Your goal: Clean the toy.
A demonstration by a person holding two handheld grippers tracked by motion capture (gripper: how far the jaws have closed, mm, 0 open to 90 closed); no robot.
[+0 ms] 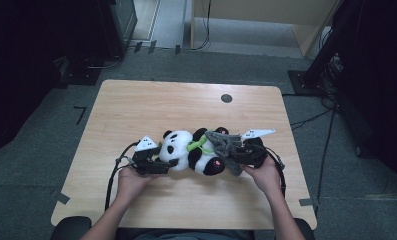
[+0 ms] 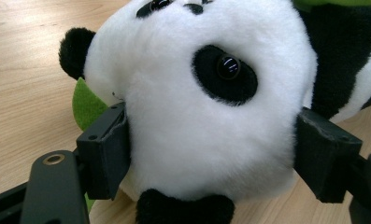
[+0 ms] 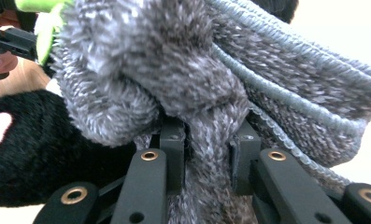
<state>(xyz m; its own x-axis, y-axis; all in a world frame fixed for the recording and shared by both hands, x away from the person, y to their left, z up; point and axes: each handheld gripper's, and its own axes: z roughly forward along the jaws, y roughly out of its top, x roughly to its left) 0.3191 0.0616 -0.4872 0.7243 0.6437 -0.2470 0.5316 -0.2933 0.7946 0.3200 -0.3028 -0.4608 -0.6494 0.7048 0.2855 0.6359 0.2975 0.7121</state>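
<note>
Pale wood table (image 1: 136, 105) carries everything I am working on. On it, near the front edge, the plush panda (image 1: 193, 150) lies on its side, head toward my left. My left gripper (image 1: 153, 162) has its jaws spread wide and pressed against both sides of the panda's white head (image 2: 197, 116). My right gripper (image 1: 246, 155) is nearly closed, pinching a fold of the grey knitted cloth (image 3: 206, 70) bunched at the panda's feet.
</note>
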